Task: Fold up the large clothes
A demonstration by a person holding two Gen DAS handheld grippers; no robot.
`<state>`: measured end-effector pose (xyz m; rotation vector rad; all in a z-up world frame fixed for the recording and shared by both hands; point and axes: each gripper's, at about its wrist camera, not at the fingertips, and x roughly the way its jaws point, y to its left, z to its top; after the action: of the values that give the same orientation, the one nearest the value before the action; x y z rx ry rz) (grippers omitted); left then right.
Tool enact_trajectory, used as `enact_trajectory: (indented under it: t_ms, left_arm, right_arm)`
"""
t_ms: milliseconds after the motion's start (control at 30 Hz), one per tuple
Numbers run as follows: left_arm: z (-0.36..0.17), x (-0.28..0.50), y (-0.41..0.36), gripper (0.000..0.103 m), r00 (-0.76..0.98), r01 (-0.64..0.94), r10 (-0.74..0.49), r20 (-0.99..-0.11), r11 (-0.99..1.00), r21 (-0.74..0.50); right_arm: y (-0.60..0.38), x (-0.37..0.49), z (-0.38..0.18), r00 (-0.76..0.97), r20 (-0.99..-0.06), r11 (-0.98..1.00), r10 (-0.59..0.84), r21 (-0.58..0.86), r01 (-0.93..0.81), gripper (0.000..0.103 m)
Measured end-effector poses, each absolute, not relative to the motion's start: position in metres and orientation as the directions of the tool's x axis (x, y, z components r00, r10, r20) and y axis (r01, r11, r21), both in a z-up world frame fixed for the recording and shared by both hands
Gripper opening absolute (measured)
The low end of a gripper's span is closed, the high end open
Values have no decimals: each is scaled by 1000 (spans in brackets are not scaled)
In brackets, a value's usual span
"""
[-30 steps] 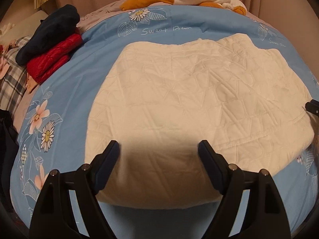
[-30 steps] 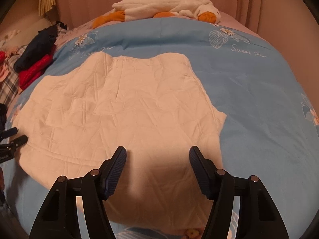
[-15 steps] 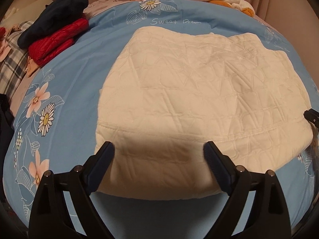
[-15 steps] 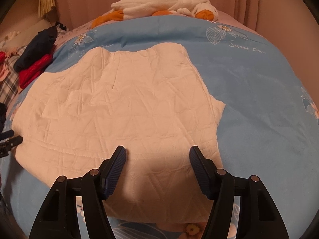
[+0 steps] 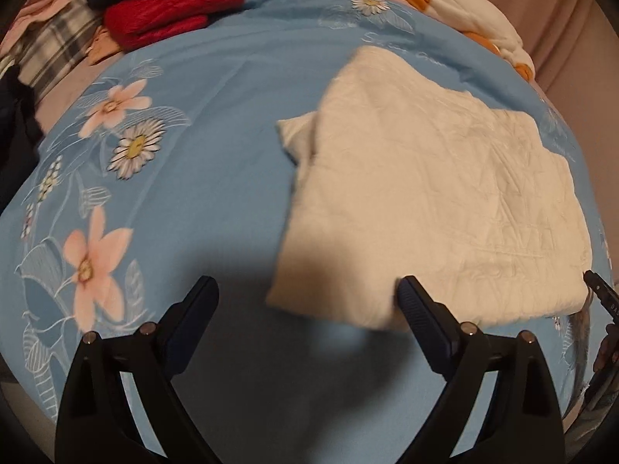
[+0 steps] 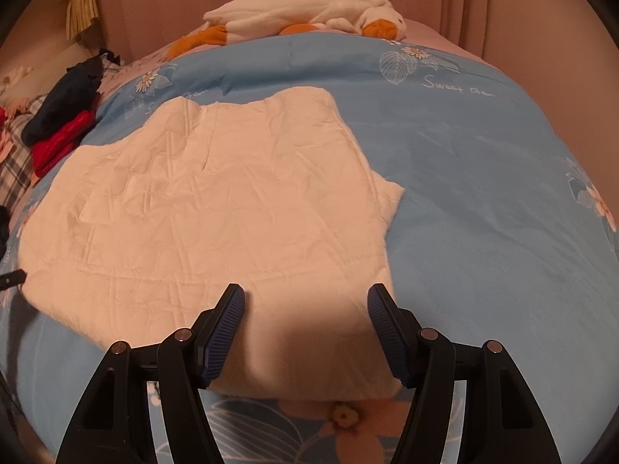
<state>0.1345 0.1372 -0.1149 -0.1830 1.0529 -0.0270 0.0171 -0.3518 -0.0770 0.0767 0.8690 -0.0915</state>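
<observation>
A cream quilted garment [image 5: 433, 208] lies flat and partly folded on the blue floral bedspread [image 5: 193, 123]; it also shows in the right wrist view [image 6: 216, 208]. My left gripper [image 5: 305, 309] is open and empty, hovering over the garment's near left corner, mostly above bare bedspread. My right gripper [image 6: 305, 324] is open and empty, its fingers straddling the garment's near right edge. The right gripper's tip [image 5: 601, 297] peeks in at the left view's right edge, and the left gripper's tip [image 6: 11, 278] at the right view's left edge.
Folded red and navy clothes [image 5: 166, 11] and a plaid cloth [image 5: 50, 46] lie at the bed's far left. A white and orange plush goose [image 6: 301, 19] lies at the head of the bed, before pink curtains [image 6: 483, 4].
My left gripper has swung to the left, so the garment now sits to the right in its view. My right gripper has drawn back slightly toward the garment's near edge.
</observation>
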Motion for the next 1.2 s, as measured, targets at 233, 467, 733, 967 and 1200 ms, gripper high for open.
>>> enact_trajectory:
  t_ms: [233,467,733,967,1200]
  left_arm:
    - [-103,111,156,94,509,-95,-190,-840,957,-274]
    - [-106,106,156,95,492,-120,-394,-776,852,-509]
    - [-115,104,148,96,461,-151,-490,-740,778,-609]
    - [-120,105,147,96,460,-154,-543,-702,730,-666]
    - [-129,111,145,96,459,-173,-587,-667,677,-716]
  right_arm:
    - [-367,2,-75,630,-773,981,-71,59,182,69]
    - [-346,-9,-59,656,-750,988,-89,15,152,69]
    - [-316,-13,-48,683,-730,998,-14,35,59,70]
    - [-299,-11,-46,694,-720,999,24,43,11,70]
    - [-285,-7,-49,690,-722,998,53,54,-20,70]
